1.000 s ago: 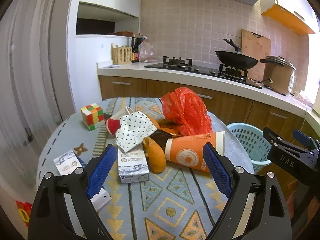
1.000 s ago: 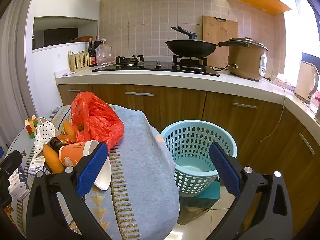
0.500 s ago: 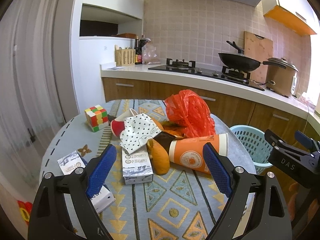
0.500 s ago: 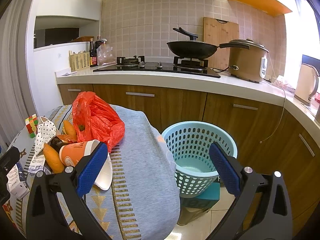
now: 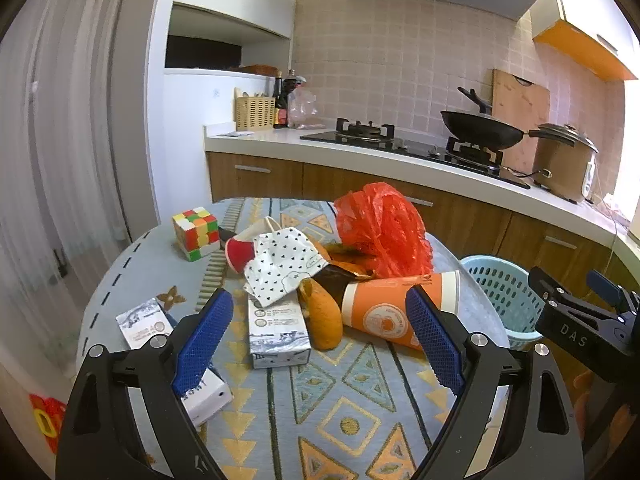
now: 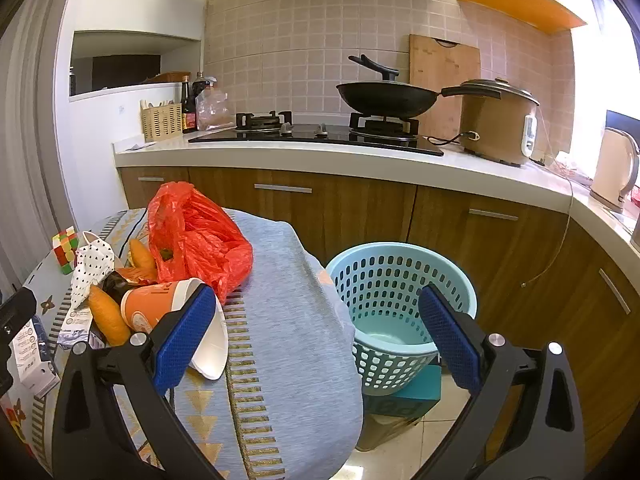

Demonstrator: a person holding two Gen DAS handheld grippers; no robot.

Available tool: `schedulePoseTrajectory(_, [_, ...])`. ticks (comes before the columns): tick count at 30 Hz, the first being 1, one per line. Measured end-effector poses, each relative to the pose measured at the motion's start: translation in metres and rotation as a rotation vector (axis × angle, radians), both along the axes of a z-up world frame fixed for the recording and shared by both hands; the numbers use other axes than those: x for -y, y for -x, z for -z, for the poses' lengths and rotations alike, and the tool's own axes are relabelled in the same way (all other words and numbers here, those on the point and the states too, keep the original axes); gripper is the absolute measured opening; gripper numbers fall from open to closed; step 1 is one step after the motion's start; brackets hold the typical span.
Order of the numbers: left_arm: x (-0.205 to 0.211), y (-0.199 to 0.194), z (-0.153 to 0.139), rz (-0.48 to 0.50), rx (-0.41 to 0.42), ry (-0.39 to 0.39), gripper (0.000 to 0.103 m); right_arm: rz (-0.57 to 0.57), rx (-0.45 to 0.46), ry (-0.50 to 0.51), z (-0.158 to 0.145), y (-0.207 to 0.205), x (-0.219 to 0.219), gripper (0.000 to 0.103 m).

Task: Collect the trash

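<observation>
While two cartons (image 5: 278, 330) lie, one cup (image 5: 394, 312) rests.

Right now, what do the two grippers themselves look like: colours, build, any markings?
Both look alike: the left gripper and right gripper have matte black angular frames with silver screws, and each finger carries a blue pad with a fine grid texture. White letters "DAS" mark the right gripper's black body, seen from the left camera. No cables or sleeves show.
</observation>
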State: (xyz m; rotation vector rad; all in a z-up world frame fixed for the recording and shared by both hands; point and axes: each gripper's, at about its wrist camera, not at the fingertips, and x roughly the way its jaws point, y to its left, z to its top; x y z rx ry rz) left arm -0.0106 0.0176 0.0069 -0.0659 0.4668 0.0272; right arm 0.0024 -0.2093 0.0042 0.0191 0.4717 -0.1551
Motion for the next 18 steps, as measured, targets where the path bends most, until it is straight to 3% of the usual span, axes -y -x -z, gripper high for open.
schedulePoseTrajectory(7, [-0.026, 0.001, -0.001, -0.052, 0.007, 0.02, 0.086, -0.043, 0.004, 0.011, 0.002, -0.003, -0.012, 0.095])
schedulePoseTrajectory(9, [-0.037, 0.002, -0.002, -0.076, 0.009, 0.024, 0.086, -0.066, 0.002, 0.016, 0.004, -0.004, -0.017, 0.09])
schedulePoseTrajectory(11, [-0.052, 0.002, -0.002, -0.108, 0.009, 0.019, 0.086, -0.112, -0.006, 0.02, 0.006, -0.006, -0.023, 0.071])
schedulePoseTrajectory(13, [-0.071, 0.002, -0.002, -0.145, 0.002, 0.015, 0.086, -0.158, -0.02, 0.019, 0.01, -0.009, -0.03, 0.058])
schedulePoseTrajectory(18, [-0.13, -0.004, 0.004, -0.215, -0.057, 0.062, 0.084, -0.233, -0.058, -0.04, 0.02, -0.023, -0.035, 0.056])
